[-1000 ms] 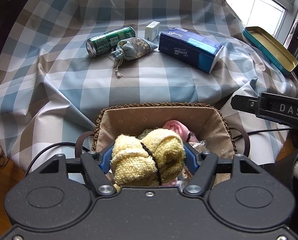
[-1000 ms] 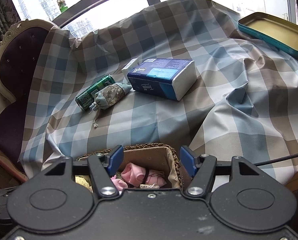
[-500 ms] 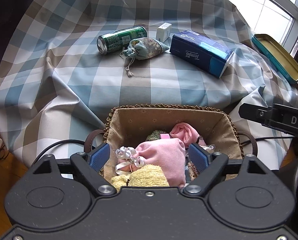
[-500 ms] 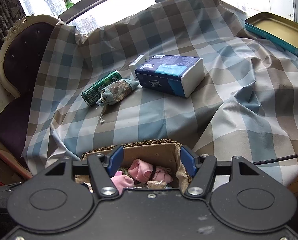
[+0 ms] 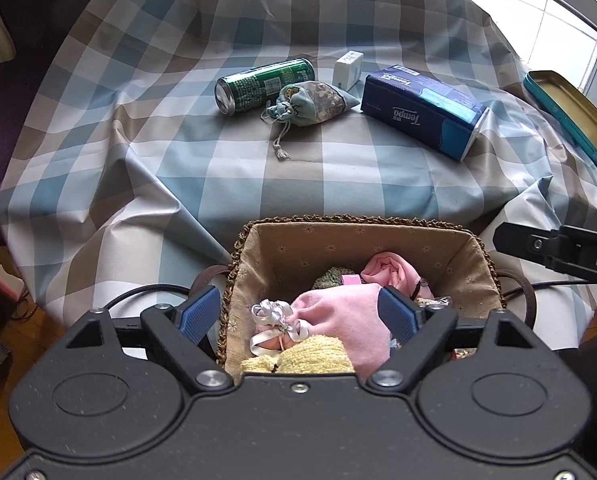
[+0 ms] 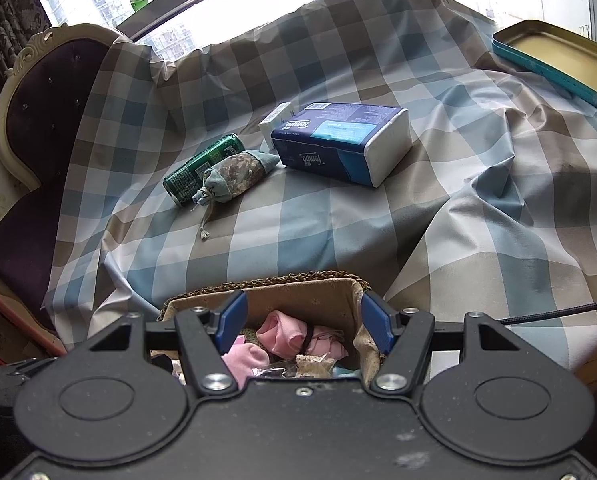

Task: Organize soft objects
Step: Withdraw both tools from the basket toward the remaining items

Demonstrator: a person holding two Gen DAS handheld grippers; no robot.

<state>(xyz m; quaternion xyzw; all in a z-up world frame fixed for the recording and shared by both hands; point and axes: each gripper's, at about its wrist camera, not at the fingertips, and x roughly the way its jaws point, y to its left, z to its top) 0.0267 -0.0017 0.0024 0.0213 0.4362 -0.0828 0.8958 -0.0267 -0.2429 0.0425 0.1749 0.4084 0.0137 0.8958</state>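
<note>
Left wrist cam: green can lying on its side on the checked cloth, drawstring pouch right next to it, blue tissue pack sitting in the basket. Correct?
Not quite: the blue tissue pack lies on the checked cloth, beyond the basket, not in it. The left wrist view shows this. The green can does lie on its side there, with the drawstring pouch right next to it.

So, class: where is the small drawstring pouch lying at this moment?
In the left wrist view the drawstring pouch lies on the checked cloth beyond the basket, against the green can and left of the Tempo tissue pack.
</note>
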